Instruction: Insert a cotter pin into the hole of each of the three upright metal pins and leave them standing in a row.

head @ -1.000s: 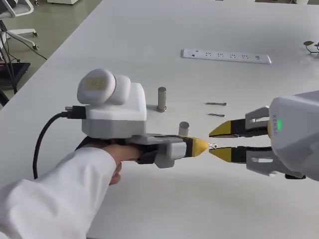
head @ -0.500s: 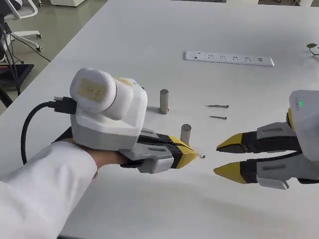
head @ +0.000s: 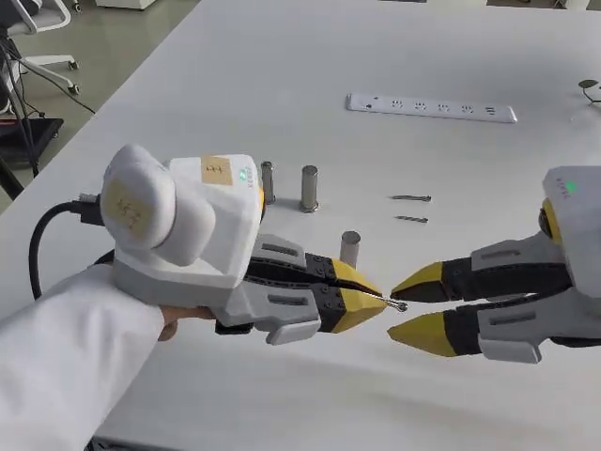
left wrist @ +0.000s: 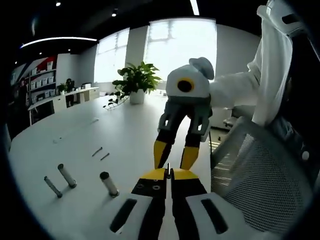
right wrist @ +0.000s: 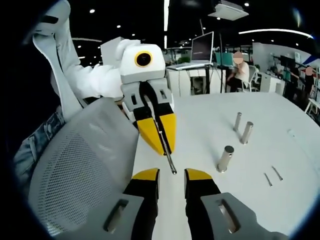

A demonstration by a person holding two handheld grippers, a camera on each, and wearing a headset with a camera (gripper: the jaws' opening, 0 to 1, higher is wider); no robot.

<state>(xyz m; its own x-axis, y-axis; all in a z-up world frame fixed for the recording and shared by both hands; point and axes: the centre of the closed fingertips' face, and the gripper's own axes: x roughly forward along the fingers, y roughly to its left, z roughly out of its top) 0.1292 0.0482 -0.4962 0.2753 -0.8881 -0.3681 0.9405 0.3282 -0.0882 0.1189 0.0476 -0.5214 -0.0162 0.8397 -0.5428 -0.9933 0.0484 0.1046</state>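
Head view: we see the left tongs (head: 378, 298) clenched on a cotter pin (head: 398, 304). Its tip points to 3 o'clock, between the spread, released jaws of the right tongs (head: 394, 308). Three metal pins (head: 309, 188) stand upright on the table (head: 282, 56), at 11 to 12 o'clock from the cotter pin.

Left gripper view: the shut left tongs hold the cotter pin pointing to 12 o'clock, with the right tongs gaping just beyond.

Right gripper view: the cotter pin comes down from 12 o'clock to the mouth of the open jaws.
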